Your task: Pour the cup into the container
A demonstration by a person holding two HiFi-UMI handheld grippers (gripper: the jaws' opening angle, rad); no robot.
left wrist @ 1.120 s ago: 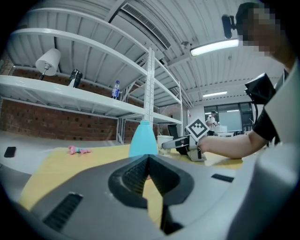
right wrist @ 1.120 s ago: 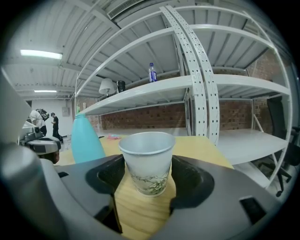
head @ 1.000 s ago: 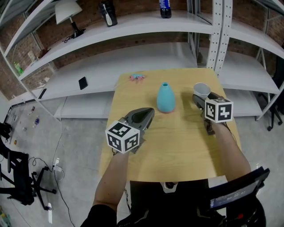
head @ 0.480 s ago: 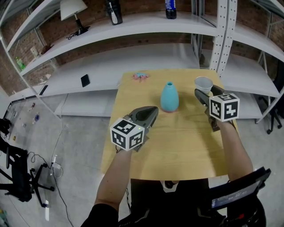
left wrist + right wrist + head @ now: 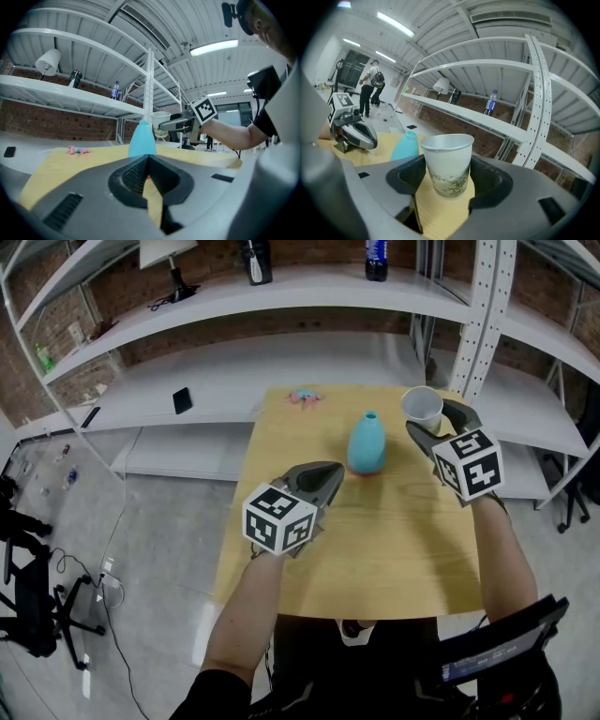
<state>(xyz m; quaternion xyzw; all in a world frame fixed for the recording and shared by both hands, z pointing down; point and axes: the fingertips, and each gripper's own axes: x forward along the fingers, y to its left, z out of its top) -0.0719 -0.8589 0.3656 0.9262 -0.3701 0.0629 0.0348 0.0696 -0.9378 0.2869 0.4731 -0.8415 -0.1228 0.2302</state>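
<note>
In the head view, the right gripper (image 5: 429, 420) has its jaws clamped on the paper cup (image 5: 422, 409), and the change over the last second is clear: the cup has come up off the wooden surface (image 5: 394, 540) and drawn in toward the blue container (image 5: 367, 443). Its rim now sits level with or a touch above the container's narrow mouth, though still off to the container's right and not over it. The left gripper (image 5: 328, 474) has hardly budged; it hangs low just left of the container with its jaws together and nothing in them. A small pink item (image 5: 303, 397) lies at the far edge of the surface, well clear of the action. In the left gripper view, the jaws (image 5: 146, 159) meet in a closed seam with only bare surface showing below them. Beyond stands the container (image 5: 142, 138), upright, with the cup (image 5: 159, 119) held aloft right behind its neck. In the right gripper view, the cup (image 5: 447, 164) is upright and squeezed on both sides, with a leaf print near its base and its contents hidden. The container (image 5: 405, 146) waits ahead to the left. So the lift is done and the carry looks under way. No tilt yet, and that slim opening will likely demand careful lining up before any pour.
</note>
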